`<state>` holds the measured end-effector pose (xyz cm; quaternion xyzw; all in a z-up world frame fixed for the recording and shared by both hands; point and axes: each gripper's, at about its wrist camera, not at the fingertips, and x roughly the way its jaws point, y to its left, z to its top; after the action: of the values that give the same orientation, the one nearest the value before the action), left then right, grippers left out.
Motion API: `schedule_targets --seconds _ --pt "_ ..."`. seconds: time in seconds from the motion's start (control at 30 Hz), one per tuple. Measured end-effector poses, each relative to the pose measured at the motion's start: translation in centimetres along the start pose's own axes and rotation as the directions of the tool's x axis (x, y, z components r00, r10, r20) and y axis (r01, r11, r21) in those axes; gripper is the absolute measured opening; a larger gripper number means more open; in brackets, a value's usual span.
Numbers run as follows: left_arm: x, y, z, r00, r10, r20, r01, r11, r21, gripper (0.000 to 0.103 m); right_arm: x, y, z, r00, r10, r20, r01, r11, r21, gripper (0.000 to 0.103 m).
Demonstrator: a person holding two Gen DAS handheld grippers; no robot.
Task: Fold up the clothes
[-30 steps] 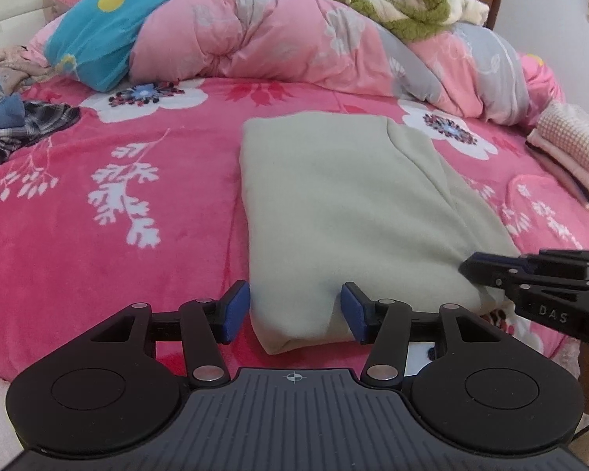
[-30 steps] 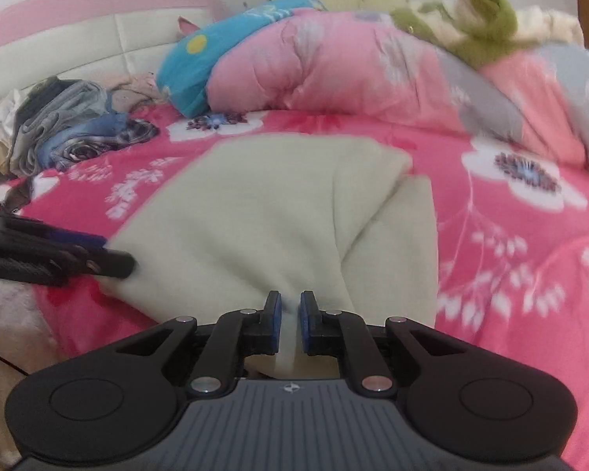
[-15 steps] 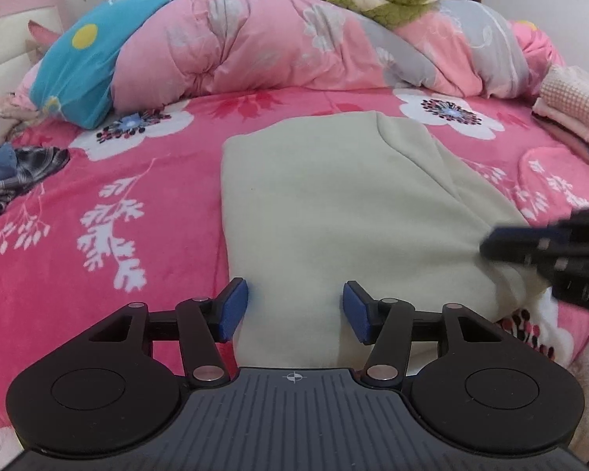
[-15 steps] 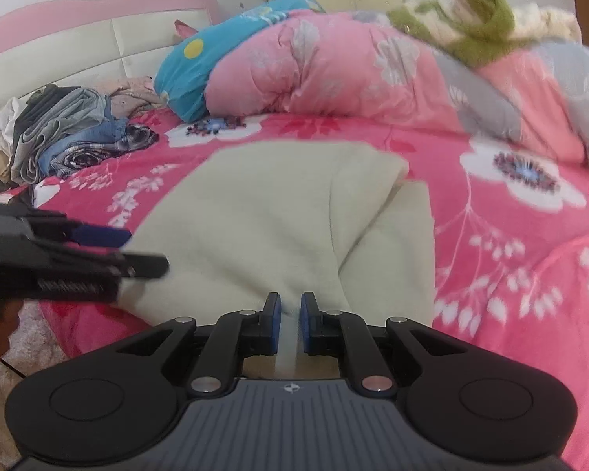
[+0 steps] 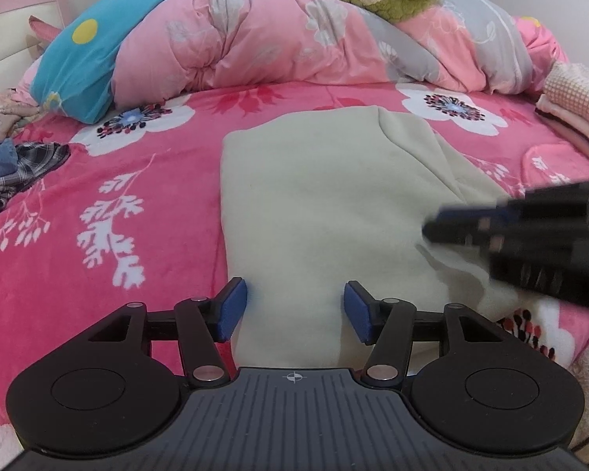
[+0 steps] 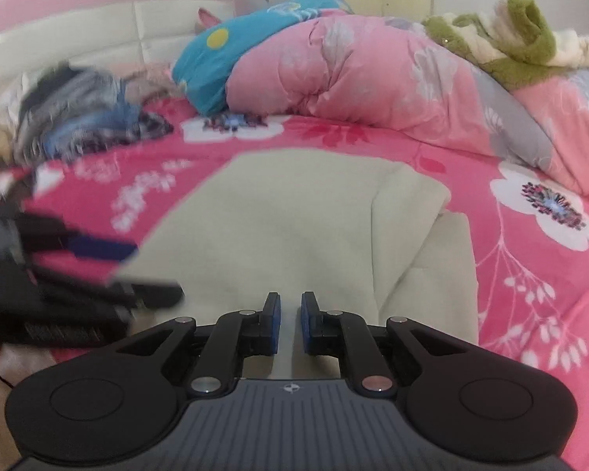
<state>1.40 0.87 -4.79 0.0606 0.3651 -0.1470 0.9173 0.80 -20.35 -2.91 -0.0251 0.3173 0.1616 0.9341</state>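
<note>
At the bed's left edge lies a heap of dark clothes (image 5: 15,165), with bare pink blanket (image 5: 98,204) between it and the beige garment (image 5: 318,204). My left gripper (image 5: 295,306) stands wide open at the garment's near-left corner, its hem between the fingers. My right gripper (image 6: 288,324) is narrowed to a slit over the near edge; it seems to pinch fabric. Folded towels (image 5: 577,98) sit at the right edge.

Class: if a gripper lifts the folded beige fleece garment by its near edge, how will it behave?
The folded beige fleece garment would probably droop and unfold, since its soft layers lie loosely. It looks thick, so likely bulky yet light. On the pink floral blanket, pushing may bunch it.
</note>
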Motion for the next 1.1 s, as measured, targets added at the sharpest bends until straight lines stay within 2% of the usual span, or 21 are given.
schedule_targets --seconds 0.13,0.17,0.27,0.33,0.43,0.6,0.73,0.83,1.1 --pt "0.0 -0.1 0.0 1.000 0.004 -0.002 -0.004 1.000 0.003 0.055 0.1 -0.8 1.1 0.998 -0.027 0.050 0.027 1.000 0.009 0.012" --pt "0.0 -0.1 0.0 1.000 0.005 -0.003 -0.005 1.000 0.004 0.055 0.5 -1.0 1.1 0.998 -0.034 0.050 0.034 0.999 0.012 0.012" --pt "0.1 -0.3 0.1 1.000 0.009 -0.006 -0.009 1.000 0.010 0.056 2.6 -1.9 0.2 0.998 -0.060 -0.022 0.060 0.998 0.004 0.011" --pt "0.1 -0.3 0.1 1.000 0.012 -0.007 -0.012 1.000 0.012 0.056 2.9 -2.1 -0.3 0.999 -0.053 -0.012 0.053 0.999 -0.003 0.012" --pt "0.1 -0.4 0.2 1.000 0.015 -0.009 -0.015 1.000 0.013 0.056 2.7 -2.2 0.7 0.998 -0.050 -0.034 0.050 0.998 0.022 0.011" --pt "0.1 -0.5 0.2 1.000 0.019 -0.011 -0.019 1.000 0.016 0.056 2.1 -2.8 2.2 0.997 -0.063 0.032 0.062 0.997 0.045 0.011" --pt "0.2 -0.6 0.2 1.000 0.023 -0.011 -0.023 0.999 0.024 0.056 4.6 -4.0 1.3 0.998 -0.062 -0.021 0.063 0.998 0.028 0.011" --pt "0.2 -0.6 0.3 1.000 0.027 -0.013 -0.026 0.999 0.027 0.056 4.7 -3.6 0.8 0.998 -0.065 -0.006 0.065 0.998 -0.005 0.011" --pt "0.2 -0.9 0.4 0.999 0.035 -0.018 -0.034 0.999 0.034 0.056 4.7 -4.0 0.9 0.999 -0.045 -0.007 0.045 0.999 0.013 0.011"
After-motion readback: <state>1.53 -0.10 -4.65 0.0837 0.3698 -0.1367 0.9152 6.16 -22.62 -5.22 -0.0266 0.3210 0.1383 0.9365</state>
